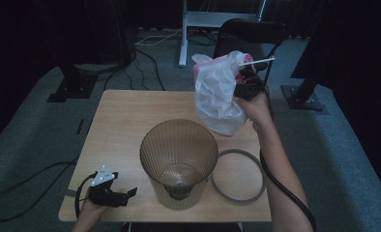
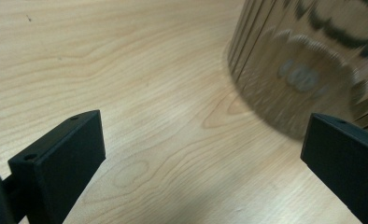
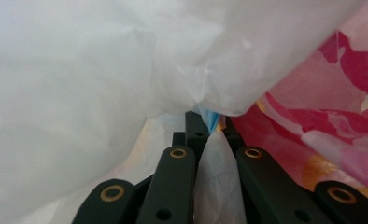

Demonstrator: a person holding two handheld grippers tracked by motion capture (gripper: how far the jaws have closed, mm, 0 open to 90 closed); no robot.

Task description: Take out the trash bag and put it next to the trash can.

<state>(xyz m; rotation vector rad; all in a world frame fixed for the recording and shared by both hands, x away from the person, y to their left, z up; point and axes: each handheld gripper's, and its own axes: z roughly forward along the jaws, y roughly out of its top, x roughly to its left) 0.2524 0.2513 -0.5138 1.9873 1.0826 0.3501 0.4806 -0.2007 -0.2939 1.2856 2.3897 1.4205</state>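
Note:
A ribbed, translucent brown bin [image 1: 179, 162] stands near the front middle of the wooden table [image 1: 125, 116]. My right gripper [image 1: 246, 79] is raised over the table's far right and is shut on a white plastic bag [image 1: 217, 94] with pink showing inside. In the right gripper view the white bag [image 3: 102, 70] is pinched between the jaws [image 3: 210, 140], and pink contents [image 3: 341, 116] show at the right. My left gripper [image 1: 123, 195] sits low at the front left corner, open, pointing at the bin. In the left gripper view the bin's base [image 2: 308, 70] lies ahead to the right.
A grey ring [image 1: 238, 175] lies flat on the table right of the bin. A dark chair [image 1: 249, 36] stands behind the table. Cables [image 1: 29, 188] trail over the carpet at left, and metal stand bases [image 1: 302, 96] sit on the floor.

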